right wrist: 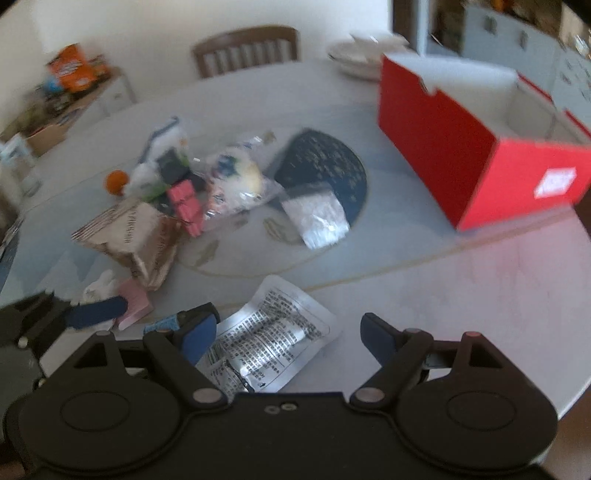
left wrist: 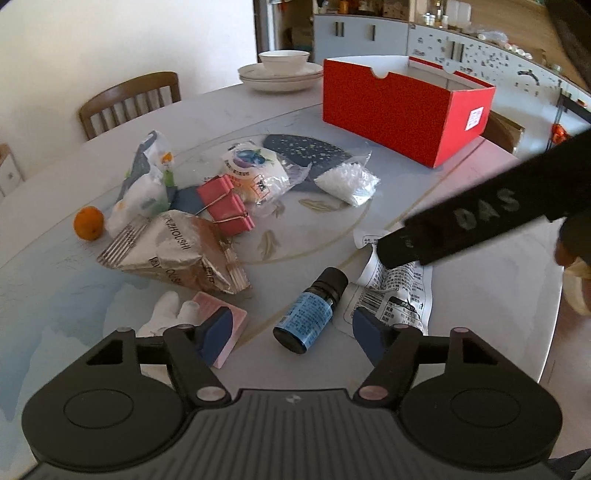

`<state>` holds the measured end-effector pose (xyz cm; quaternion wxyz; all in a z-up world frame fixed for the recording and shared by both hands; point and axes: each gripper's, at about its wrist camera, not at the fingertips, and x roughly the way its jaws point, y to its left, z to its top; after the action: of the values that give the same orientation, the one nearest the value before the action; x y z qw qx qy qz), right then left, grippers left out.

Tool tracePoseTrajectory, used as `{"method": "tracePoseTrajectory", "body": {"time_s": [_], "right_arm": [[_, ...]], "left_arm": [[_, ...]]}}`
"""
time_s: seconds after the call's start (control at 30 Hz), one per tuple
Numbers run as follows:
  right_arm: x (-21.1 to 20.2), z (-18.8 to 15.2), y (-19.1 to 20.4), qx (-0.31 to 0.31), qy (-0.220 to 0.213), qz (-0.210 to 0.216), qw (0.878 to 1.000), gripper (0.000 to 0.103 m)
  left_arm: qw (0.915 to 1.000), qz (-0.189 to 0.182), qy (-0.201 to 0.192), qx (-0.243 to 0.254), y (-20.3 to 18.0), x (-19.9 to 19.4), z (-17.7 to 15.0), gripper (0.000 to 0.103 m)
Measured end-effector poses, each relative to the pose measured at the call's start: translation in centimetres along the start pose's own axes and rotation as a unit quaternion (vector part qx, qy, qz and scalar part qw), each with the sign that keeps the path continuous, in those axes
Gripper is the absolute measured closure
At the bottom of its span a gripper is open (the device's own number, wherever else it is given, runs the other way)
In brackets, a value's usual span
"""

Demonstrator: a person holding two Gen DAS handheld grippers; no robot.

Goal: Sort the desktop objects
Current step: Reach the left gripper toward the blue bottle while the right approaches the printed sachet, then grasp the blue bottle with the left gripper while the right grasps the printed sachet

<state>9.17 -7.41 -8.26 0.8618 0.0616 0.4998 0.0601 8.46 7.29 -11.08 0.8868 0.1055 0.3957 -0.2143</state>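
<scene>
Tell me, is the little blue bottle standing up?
No, the little blue bottle lies on its side on the table, its black cap pointing away, between the left gripper's open fingers.

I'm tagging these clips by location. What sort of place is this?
Most likely a home dining room: a round dining table with a wooden chair pulled up, stacked plates and a bowl on it, and cupboards behind.

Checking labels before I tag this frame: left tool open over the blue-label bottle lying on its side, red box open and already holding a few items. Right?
One error: the red box shows nothing inside in the right wrist view. The left tool is open over the blue-label bottle, which lies on its side.
</scene>
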Motion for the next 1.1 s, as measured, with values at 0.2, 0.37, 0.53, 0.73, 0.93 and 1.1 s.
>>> {"method": "tracePoseTrajectory", "body": {"time_s": [0.2,0.37,0.53,0.73,0.93,1.1], "right_arm": [[1.8,0.5,-0.2,0.067,0.047,-0.028,0.996,0.018],[2.4,0.3,0.4,0.085,0.068,-0.043,0.993,0.016],[3.4,0.8,1.2,0.095,0.09,-0.04,0.991,0.017],[3.7,1.2,1.8,0.087,0.091,-0.042,0.991,0.03],[3.3,1.3,1.3,0.084,0.088,-0.023,0.992,0.046],[3.0,1.5,0.3,0.086,0.082,-0.007,0.993,0.052]], "left_arm": [[0.9996,-0.028,0.003,0.01,0.6,0.5,0.2,0.043],[0.9988,-0.046,0.005,0.015,0.8,0.9,0.5,0.045],[0.9978,-0.063,0.008,0.016,0.9,1.2,0.6,0.055],[0.9969,-0.076,0.015,0.013,1.0,1.4,0.5,0.063],[0.9965,-0.08,0.022,0.001,1.3,1.9,0.8,0.063],[0.9965,-0.079,0.025,0.006,1.3,2.3,1.1,0.063]]}}
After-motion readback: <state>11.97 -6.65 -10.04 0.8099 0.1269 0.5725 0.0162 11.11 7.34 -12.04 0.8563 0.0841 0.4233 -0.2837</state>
